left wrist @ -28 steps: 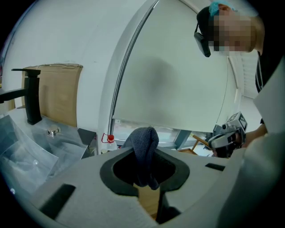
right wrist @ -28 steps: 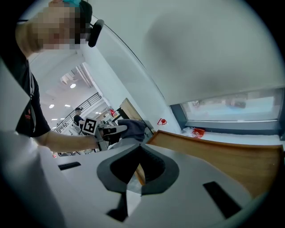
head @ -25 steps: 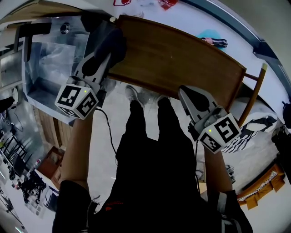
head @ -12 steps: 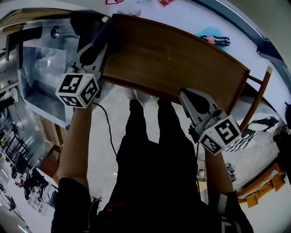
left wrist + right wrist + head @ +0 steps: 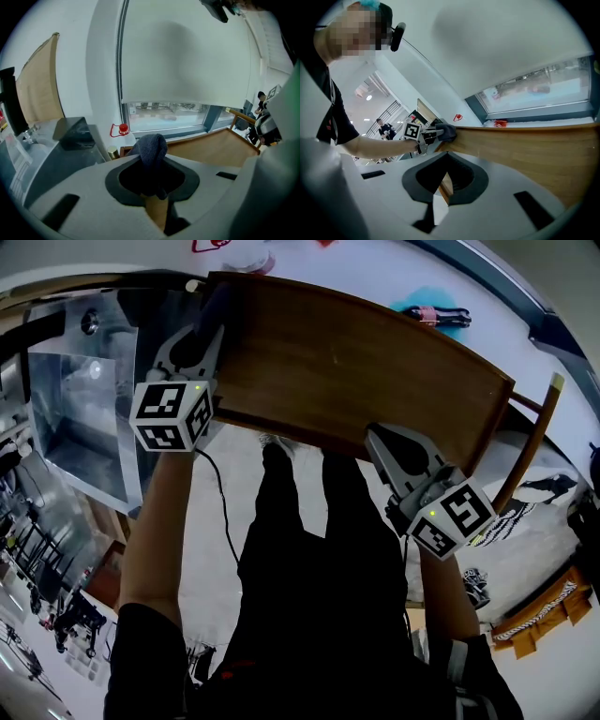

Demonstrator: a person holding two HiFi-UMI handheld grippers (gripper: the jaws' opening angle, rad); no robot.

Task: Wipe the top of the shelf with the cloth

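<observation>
a bright lab-like workroom, with a wide window (image 5: 168,115), steel sink (image 5: 75,427) and wooden shelf (image 5: 356,371).

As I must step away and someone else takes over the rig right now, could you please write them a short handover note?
Left hand-held gripper: shut on the dark cloth, at the left end of the wooden shelf top.
Right hand-held gripper: jaws together, empty, at the shelf's near edge towards its right end.
Done: cloth is gripped and at the shelf; how much has been wiped does not show.
Left: probably sweep the cloth across the whole top.
</observation>
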